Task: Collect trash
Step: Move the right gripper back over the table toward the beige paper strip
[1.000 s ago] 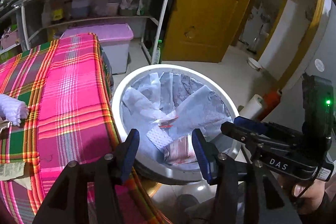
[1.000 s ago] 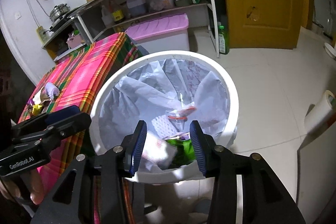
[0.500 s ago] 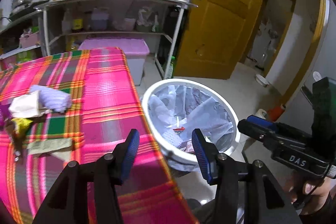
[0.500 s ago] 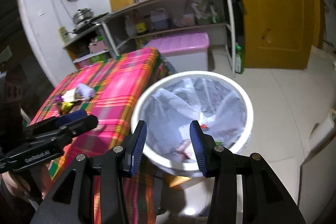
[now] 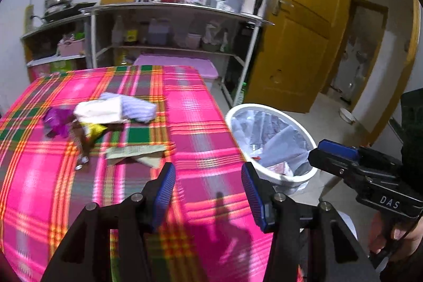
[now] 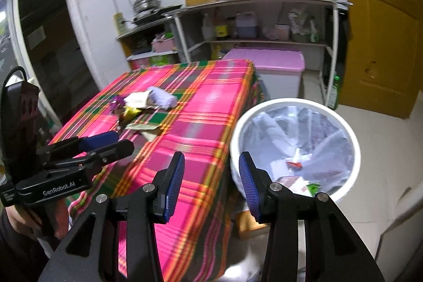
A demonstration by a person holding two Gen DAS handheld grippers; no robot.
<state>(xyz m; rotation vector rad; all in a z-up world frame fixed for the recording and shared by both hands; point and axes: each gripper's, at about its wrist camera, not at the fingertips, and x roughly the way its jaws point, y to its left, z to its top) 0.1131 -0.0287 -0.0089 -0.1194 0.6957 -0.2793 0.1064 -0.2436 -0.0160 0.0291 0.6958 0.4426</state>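
A heap of trash lies on the pink plaid tablecloth (image 5: pixel 201 128): a white wad (image 5: pixel 99 111), a lilac cloth (image 5: pixel 137 107), a purple wrapper (image 5: pixel 56 120), a yellow wrapper (image 5: pixel 95 129) and flat paper scraps (image 5: pixel 137 152). To the table's right, the white bin (image 5: pixel 275 177) with a clear liner holds dropped rubbish. My left gripper (image 5: pixel 208 192) is open and empty above the table's near right part. My right gripper (image 6: pixel 210 181) is open and empty over the table's corner beside the bin (image 6: pixel 351 128). Each view shows the other gripper: the right one (image 5: pixel 335 155), the left one (image 6: pixel 105 142).
Metal shelves (image 5: pixel 169 9) with bottles, pots and a kettle stand behind the table. A pink-lidded storage box (image 6: pixel 267 62) sits on the floor under them. A yellow door (image 5: pixel 298 44) is at the right. A white roll lies on the tiled floor (image 6: pixel 383 144).
Both grippers have drawn back and up from over the bin and swung left toward the table. The trash heap has come into fuller view. Both stayed open and empty.
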